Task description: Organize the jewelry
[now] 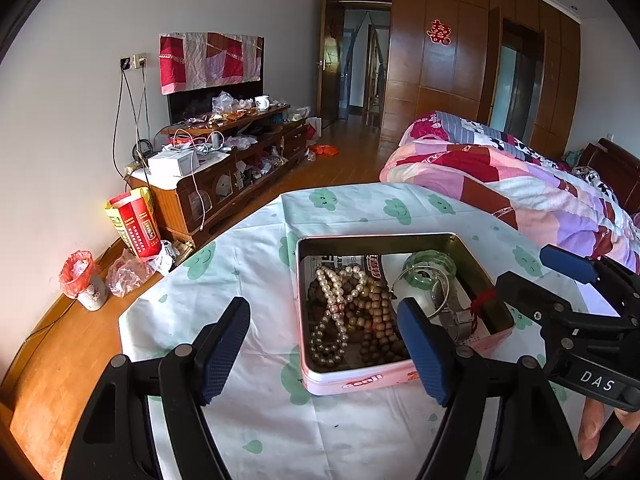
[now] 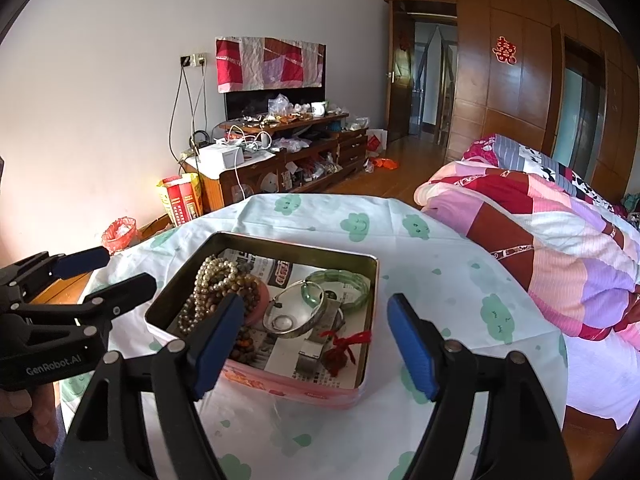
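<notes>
A pink tin box (image 1: 360, 382) (image 2: 304, 390) stands open on the cloud-print tablecloth. In it lie a pearl necklace (image 1: 334, 308) (image 2: 208, 280), brown wooden beads (image 1: 376, 320) (image 2: 248, 284), a green bangle (image 1: 430, 270) (image 2: 344, 284), a silver bangle (image 1: 436, 296) (image 2: 292, 316), a metal watch band (image 2: 316, 348) and a red tassel (image 2: 344, 346). My left gripper (image 1: 324, 346) is open and empty, just in front of the box. My right gripper (image 2: 316, 348) is open and empty, over the box's near edge; it also shows in the left wrist view (image 1: 532, 272).
The table is covered by a white cloth with green clouds (image 1: 256, 420) (image 2: 440, 248). A bed with a patchwork quilt (image 1: 520, 184) (image 2: 552, 232) stands to the right. A cluttered wooden TV cabinet (image 1: 224, 168), a red bag (image 1: 134, 222) and a small bin (image 1: 82, 280) stand by the left wall.
</notes>
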Action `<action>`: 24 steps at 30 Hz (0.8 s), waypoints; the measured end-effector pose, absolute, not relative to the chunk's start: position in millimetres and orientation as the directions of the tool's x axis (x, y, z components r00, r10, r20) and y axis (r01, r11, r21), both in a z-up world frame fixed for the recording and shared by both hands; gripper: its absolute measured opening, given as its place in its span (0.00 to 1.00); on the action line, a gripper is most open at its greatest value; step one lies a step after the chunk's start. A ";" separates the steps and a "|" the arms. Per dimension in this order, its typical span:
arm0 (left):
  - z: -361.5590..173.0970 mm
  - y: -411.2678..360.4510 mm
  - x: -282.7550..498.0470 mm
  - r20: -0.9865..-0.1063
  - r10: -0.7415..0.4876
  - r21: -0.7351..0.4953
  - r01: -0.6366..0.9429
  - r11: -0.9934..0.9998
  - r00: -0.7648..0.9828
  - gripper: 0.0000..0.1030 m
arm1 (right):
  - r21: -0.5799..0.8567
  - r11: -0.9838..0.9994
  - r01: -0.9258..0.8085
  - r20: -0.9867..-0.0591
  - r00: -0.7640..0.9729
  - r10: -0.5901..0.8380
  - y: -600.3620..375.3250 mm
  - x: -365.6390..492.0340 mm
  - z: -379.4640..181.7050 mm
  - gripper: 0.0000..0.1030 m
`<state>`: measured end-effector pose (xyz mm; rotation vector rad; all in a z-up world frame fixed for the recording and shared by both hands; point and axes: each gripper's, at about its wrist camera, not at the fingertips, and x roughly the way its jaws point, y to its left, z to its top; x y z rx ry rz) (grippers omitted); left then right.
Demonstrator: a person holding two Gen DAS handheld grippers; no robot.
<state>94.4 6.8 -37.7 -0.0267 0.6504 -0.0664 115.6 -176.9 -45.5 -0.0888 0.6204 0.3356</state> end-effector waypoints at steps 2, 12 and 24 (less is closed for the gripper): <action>-38.1 6.0 94.2 -0.607 -0.070 -0.048 0.051 0.998 0.792 0.74 | 0.017 0.942 -0.335 -0.584 0.762 0.281 -177.0 115.5 -45.5 0.75; -36.7 5.8 93.5 -0.602 -0.068 -0.047 0.050 0.998 0.795 0.74 | 0.015 0.942 -0.335 -0.580 0.764 0.281 -178.6 115.0 -43.5 0.75; -35.7 6.6 92.9 -0.603 -0.064 -0.046 0.046 0.998 0.795 0.74 | 0.016 0.942 -0.334 -0.581 0.764 0.281 -179.6 115.2 -43.2 0.75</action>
